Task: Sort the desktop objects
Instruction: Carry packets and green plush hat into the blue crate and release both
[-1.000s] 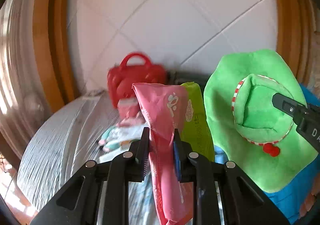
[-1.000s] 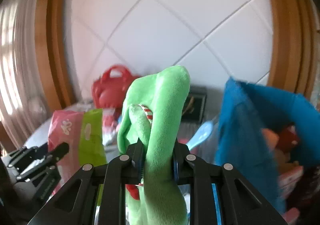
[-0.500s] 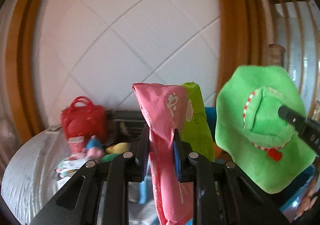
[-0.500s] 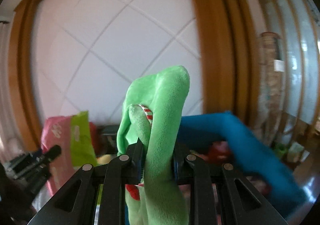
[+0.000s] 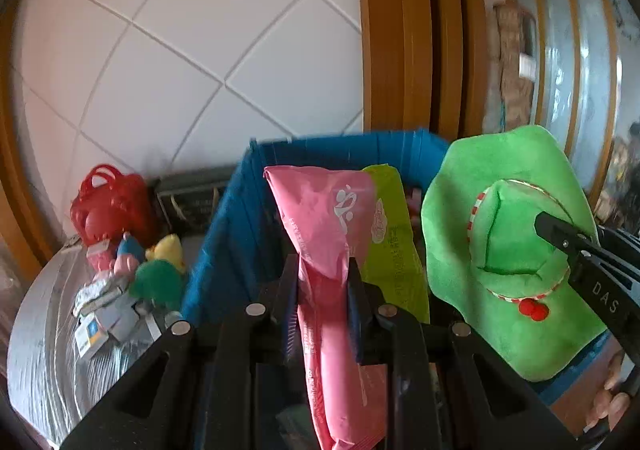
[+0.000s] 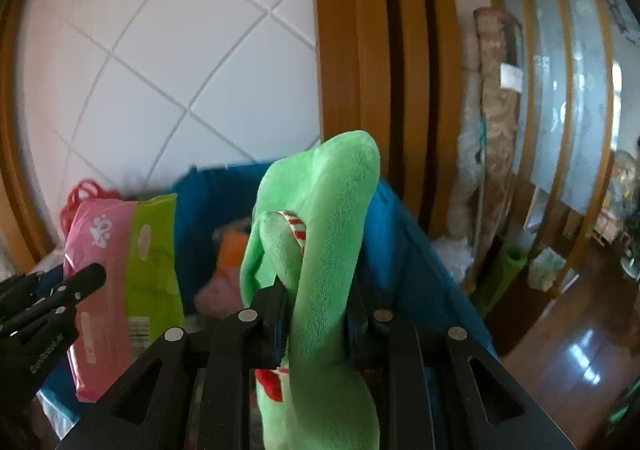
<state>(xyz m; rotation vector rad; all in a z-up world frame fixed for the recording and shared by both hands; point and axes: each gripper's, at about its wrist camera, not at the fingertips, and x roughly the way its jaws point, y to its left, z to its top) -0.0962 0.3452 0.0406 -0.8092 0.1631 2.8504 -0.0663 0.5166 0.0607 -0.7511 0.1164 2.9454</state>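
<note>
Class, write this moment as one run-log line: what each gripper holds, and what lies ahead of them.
left gripper: shut on pink pack | right gripper: shut on green hat | ahead: blue bin | status: both items not yet released

Packet (image 5: 324, 218) left of hat (image 5: 508, 242), bin (image 5: 240, 210) behind both.

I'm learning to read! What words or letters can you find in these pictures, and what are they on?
"DAS": white letters on the right gripper, cut off at the picture's edge.
Pink and green packet: white logos and small print, too blurred to read.
Left gripper: small lettering on its side, too small to read.
</note>
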